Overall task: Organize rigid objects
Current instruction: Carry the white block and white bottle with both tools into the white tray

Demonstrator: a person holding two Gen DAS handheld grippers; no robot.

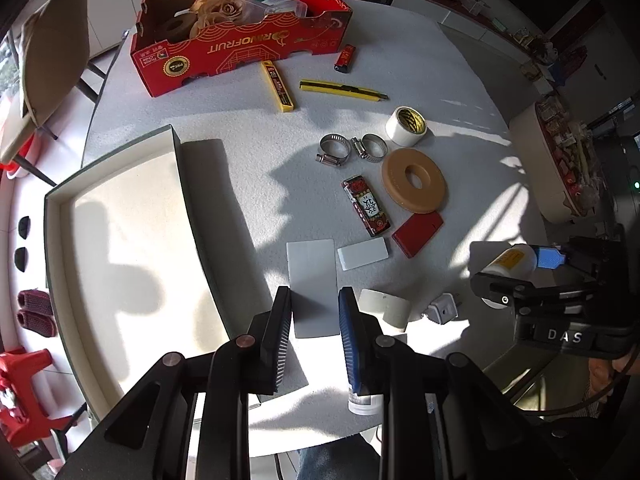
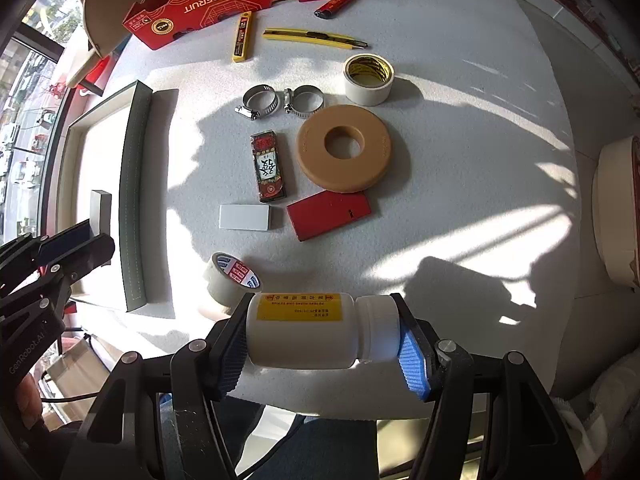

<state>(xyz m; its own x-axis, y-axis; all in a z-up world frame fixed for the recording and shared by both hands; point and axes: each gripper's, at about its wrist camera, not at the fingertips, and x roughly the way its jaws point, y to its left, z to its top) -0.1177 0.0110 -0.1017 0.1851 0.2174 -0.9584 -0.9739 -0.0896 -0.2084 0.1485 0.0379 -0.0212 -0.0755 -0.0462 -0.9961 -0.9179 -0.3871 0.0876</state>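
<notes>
My right gripper (image 2: 322, 334) is shut on a white pill bottle (image 2: 316, 330) with a yellow label, held sideways above the table's near edge; it also shows in the left wrist view (image 1: 510, 260). My left gripper (image 1: 314, 308) is shut on a flat grey card (image 1: 314, 284), held beside the grey-rimmed tray (image 1: 120, 248); it also shows in the right wrist view (image 2: 80, 240). On the table lie a white block (image 2: 245, 217), a red card case (image 2: 329, 214), a decorated lighter (image 2: 268, 166), a tan disc (image 2: 344, 148), two hose clamps (image 2: 280, 101) and tape rolls (image 2: 368, 74).
A red fruit box (image 1: 240, 40) stands at the back. In front of it lie a yellow blade case (image 1: 278, 86), a yellow utility knife (image 1: 342, 90) and a red lighter (image 1: 345, 58). A grey tape roll (image 2: 230, 280) and white plug (image 1: 442, 308) sit near the front edge.
</notes>
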